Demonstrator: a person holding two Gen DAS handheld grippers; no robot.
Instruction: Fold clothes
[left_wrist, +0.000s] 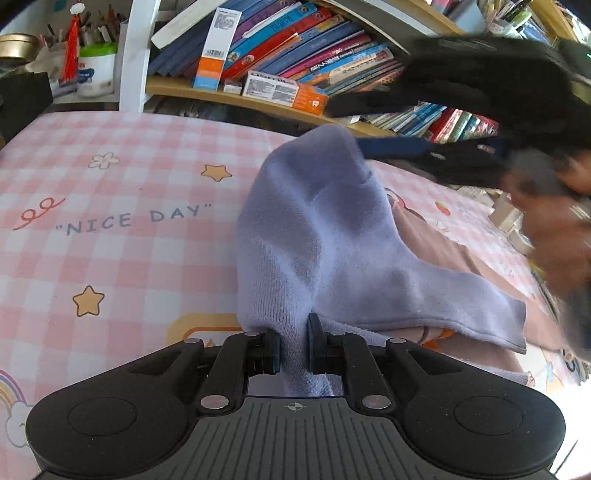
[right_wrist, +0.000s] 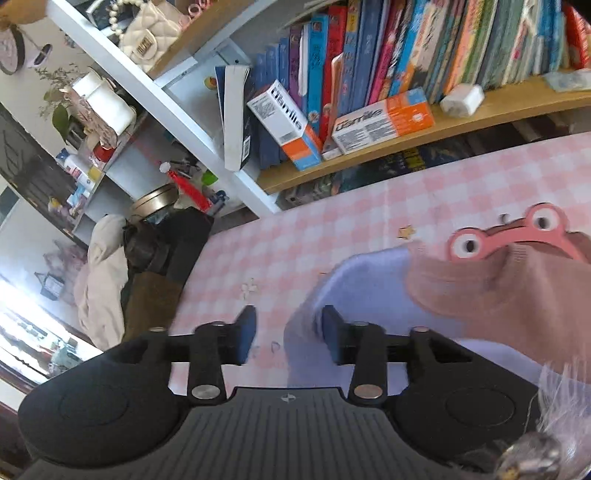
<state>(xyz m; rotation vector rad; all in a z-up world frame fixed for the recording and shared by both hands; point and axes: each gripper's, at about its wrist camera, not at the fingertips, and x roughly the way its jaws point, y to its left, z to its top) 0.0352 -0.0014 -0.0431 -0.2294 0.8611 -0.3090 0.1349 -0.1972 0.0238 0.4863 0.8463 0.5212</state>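
1. Here the left gripper (left_wrist: 292, 349) is pinching a fold of the lavender cloth (left_wrist: 325, 236), its jaws clamped on the fabric.
2. Beyond it, that cloth is draping in a tented heap onto the pink checked tablecloth (left_wrist: 122, 184), partly covering a brownish garment (left_wrist: 439, 243).
3. The right gripper (right_wrist: 289, 334) is holding its jaws apart, the cloth's edge lying between them ungripped.
4. Farther off, a person's hand (left_wrist: 554, 229) is showing blurred.
5. Behind the table, a bookshelf (right_wrist: 480, 110) is standing packed with books.
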